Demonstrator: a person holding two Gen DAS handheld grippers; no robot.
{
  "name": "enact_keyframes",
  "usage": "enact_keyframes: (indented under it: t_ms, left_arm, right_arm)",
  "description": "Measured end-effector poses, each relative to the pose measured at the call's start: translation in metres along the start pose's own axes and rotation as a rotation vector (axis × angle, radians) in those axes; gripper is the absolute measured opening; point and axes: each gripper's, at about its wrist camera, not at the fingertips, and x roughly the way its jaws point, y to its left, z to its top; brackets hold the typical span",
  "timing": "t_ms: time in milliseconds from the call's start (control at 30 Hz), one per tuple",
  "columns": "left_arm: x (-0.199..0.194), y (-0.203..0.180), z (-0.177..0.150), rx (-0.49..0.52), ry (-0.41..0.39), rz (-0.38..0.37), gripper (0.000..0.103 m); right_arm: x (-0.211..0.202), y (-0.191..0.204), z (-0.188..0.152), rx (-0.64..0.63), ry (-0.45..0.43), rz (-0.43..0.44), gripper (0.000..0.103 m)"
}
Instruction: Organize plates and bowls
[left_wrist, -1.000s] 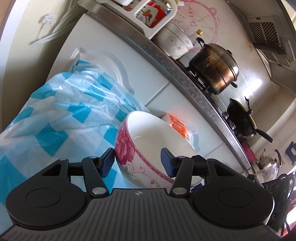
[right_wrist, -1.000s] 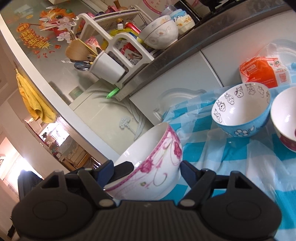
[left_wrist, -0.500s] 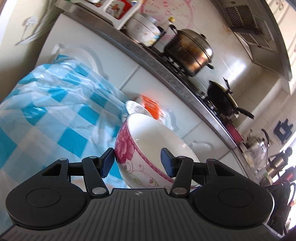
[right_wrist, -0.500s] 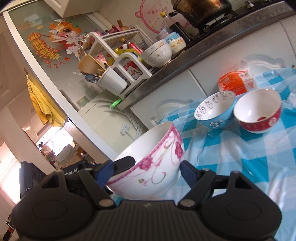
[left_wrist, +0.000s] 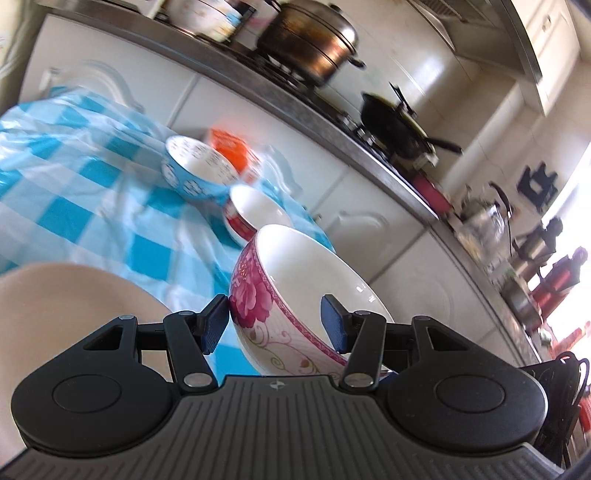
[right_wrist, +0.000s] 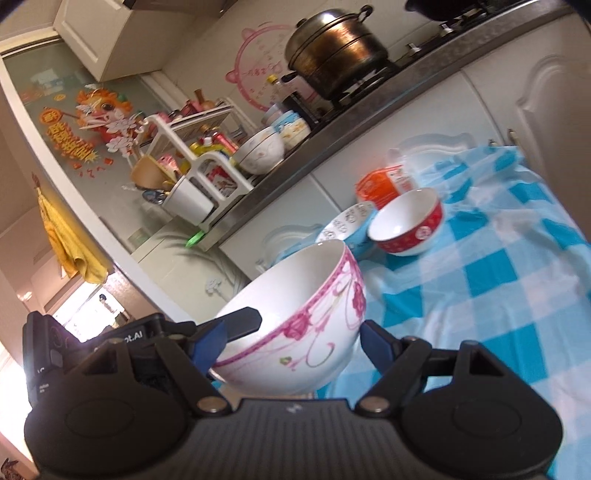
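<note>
A white bowl with pink flowers (left_wrist: 295, 295) hangs tilted over the blue-checked tablecloth (left_wrist: 74, 192), carried by both grippers. My left gripper (left_wrist: 275, 317) is shut on its wall, one pad outside, the other inside the rim. In the right wrist view the same bowl (right_wrist: 295, 317) sits between the pads of my right gripper (right_wrist: 291, 339), which is shut on it. From the left gripper, one black finger (right_wrist: 242, 320) reaches over the bowl's rim. A blue cartoon bowl (left_wrist: 195, 173) (right_wrist: 347, 225) and a red bowl (left_wrist: 255, 214) (right_wrist: 406, 225) stand together on the cloth. A beige plate (left_wrist: 66, 306) lies at the lower left.
An orange packet (right_wrist: 384, 181) lies behind the two bowls. White cabinets carry a steel counter with a steamer pot (right_wrist: 332, 55), a black wok (left_wrist: 395, 122), a white dish rack (right_wrist: 192, 177) and a stacked bowl (right_wrist: 258, 151). The checked cloth (right_wrist: 498, 277) stretches to the right.
Both hands have carried the pink bowl sideways over the cloth, grip unchanged. The blue and red bowls and the beige plate have come into the left wrist view.
</note>
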Motion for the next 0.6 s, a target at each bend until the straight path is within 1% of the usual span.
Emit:
enact_keyframes:
  t_ms: [167,300,400,533,600]
  left_arm:
    - [0.018,-0.014,-0.021,0.033,0.058,0.005,0.061]
    - [0.031,-0.023,-0.038,0.080,0.094,0.033,0.061]
    - [0.041,-0.023,-0.045,0.092,0.121,0.051,0.061]
    - [0.050,-0.023,-0.054,0.111,0.143,0.068,0.061]
    - [0.049,-0.025,-0.058,0.129,0.132,0.073,0.060]
  right_arm:
    - [-0.020,-0.020,-0.010,0.035,-0.027,-0.047,0.080]
    - [-0.027,-0.035,-0.021,0.054,-0.025,-0.085,0.080]
    - [-0.029,-0.048,-0.029,0.078,-0.019,-0.105,0.080]
    - [-0.029,-0.061,-0.036,0.103,-0.009,-0.124,0.080]
    - [-0.029,-0.063,-0.039,0.107,-0.002,-0.128,0.080]
